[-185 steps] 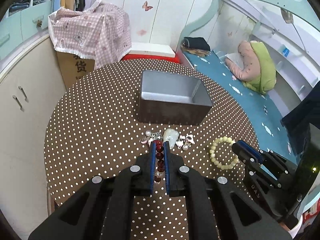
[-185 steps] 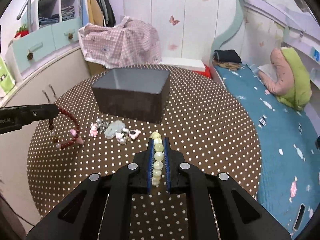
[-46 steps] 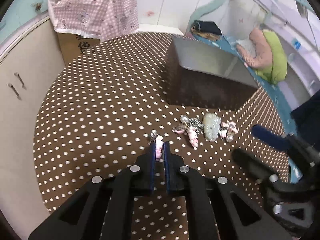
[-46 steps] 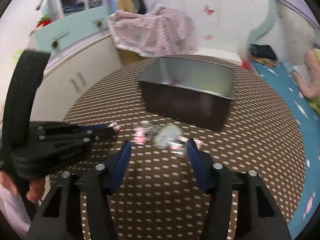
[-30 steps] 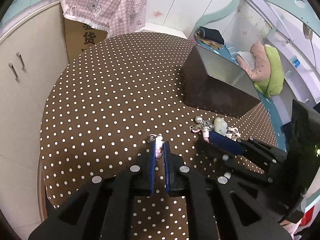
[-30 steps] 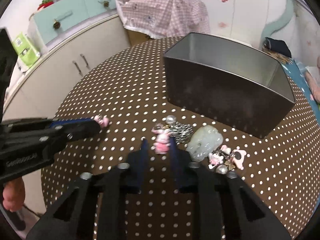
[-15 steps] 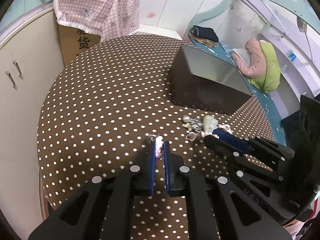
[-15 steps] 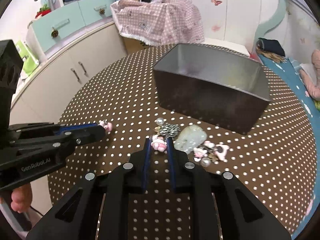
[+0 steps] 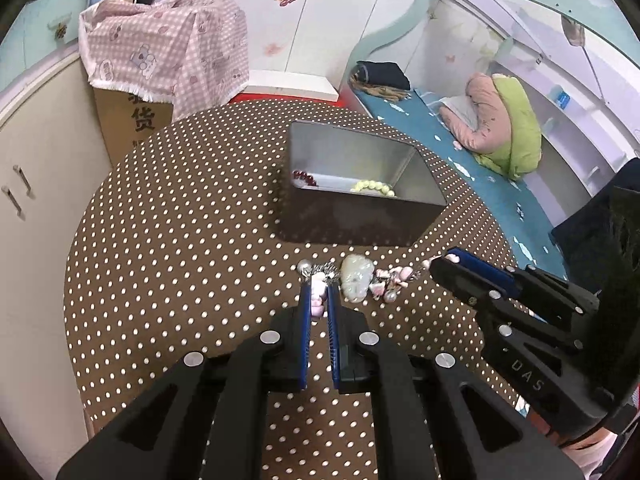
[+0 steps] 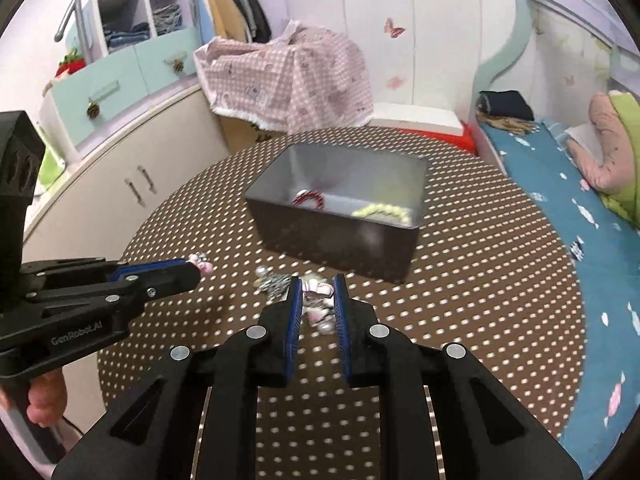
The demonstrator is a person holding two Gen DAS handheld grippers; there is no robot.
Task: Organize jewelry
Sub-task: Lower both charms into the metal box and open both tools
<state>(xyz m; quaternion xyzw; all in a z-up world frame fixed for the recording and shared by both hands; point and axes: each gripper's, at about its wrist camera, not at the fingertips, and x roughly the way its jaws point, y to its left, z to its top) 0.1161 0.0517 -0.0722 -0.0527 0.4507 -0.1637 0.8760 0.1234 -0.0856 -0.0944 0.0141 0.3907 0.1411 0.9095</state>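
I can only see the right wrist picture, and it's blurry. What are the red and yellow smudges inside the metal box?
Observer: The left wrist view shows them sharply. They are a string of dark red beads and a pale yellow bead bracelet, both lying in the metal box.
Operator: Is anything hidden behind the blue fingers in front of me?
Observer: Mostly hidden, yes. There is a pale green pendant beside the pink charms, which trail towards the right gripper.
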